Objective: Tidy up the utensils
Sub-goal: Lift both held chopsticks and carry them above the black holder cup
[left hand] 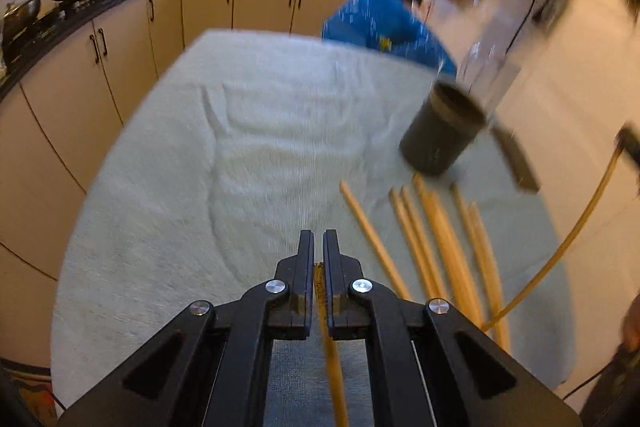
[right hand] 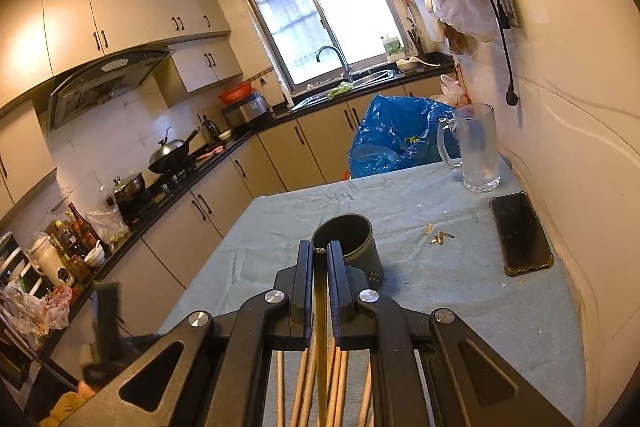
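The left hand-held gripper [left hand: 319,247] is clamped on one chopstick [left hand: 334,367]; loose chopsticks [left hand: 436,247] lie just before the dark cup [left hand: 440,139]. The right hand-held gripper [right hand: 320,255] pinches another chopstick [right hand: 320,327], tip at that cup's [right hand: 352,243] rim.

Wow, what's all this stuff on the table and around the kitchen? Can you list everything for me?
chopsticks: about seven loose, pale wood, on the cloth by the cup
cup: one, dark grey, upright, mid-table
tablecloth: one, pale green, covering the table
glass mug: one, clear, far table corner
phone: one, black, beside the wall
blue bag: one, beyond the table
wok: one, dark, on the stove
sink tap: one, under the window
left tongs: black, shut on a chopstick
right tongs: black, shut on a chopstick, near the cup
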Available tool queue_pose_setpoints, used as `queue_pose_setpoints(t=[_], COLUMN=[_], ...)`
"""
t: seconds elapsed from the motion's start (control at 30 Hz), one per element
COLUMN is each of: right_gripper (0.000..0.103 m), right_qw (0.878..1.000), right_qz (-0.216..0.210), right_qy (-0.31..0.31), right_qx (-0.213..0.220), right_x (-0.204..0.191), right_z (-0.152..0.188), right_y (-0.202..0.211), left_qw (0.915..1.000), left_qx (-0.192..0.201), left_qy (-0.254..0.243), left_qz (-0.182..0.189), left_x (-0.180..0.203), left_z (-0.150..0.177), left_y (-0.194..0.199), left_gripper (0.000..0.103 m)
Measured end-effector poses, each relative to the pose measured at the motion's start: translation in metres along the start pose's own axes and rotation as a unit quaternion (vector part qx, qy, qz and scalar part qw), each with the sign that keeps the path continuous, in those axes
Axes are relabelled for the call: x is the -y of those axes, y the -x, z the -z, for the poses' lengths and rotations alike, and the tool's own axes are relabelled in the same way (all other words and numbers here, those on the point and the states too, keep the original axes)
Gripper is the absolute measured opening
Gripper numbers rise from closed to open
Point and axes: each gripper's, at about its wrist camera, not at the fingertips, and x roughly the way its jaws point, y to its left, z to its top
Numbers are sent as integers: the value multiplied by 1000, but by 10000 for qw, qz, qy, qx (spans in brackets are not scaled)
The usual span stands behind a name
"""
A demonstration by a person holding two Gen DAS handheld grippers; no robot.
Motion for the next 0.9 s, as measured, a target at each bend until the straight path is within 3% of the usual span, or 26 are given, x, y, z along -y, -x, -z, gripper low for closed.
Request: queue_pose_setpoints(t=[0.03, 0.23, 0.37, 0.4, 0.43, 0.5, 0.7, 0.8, 0.83, 0.9], right_gripper=[8, 8, 8, 8, 8, 8, 8, 8, 8, 8], right_qw=[10000, 9998, 9999, 9999, 9999, 9999, 9999, 9999, 9999, 9999], right_qz=[-8, 38, 41, 31, 32, 49, 64, 76, 69, 54], right_qy=[-26, 134, 148, 137, 130, 125, 81, 121, 132, 141], right_qx=[26, 105, 73, 49, 30, 31, 6, 14, 13, 7], right_x=[0, -9, -12, -12, -12, -11, -11, -13, -14, -15], right_z=[1, 5, 4, 4, 4, 4, 4, 4, 4, 5], right_y=[3, 15, 13, 11, 11, 11, 12, 13, 13, 12], left_qw=[9999, 9988, 9991, 9985, 9971, 9940, 9888, 9863, 9858, 9851], left_qx=[118, 400, -45, -312, -590, -966, -1430, -1396, -1404, -1409], left_qy=[68, 266, 277, 336, 367, 472, -11, -432, -497, -652], left_qz=[53, 36, -324, -315, -312, -180, -427, -761, -779, -737], left_x=[-2, -16, -21, -24, -26, -27, -4, 9, 10, 14], left_z=[-3, -7, -2, 2, 6, 17, 35, 33, 34, 32], left_y=[11, 33, 15, 4, -6, -26, -67, -76, -78, -80], left_gripper=[0, 0, 0, 11, 35, 48, 44, 25, 8, 7])
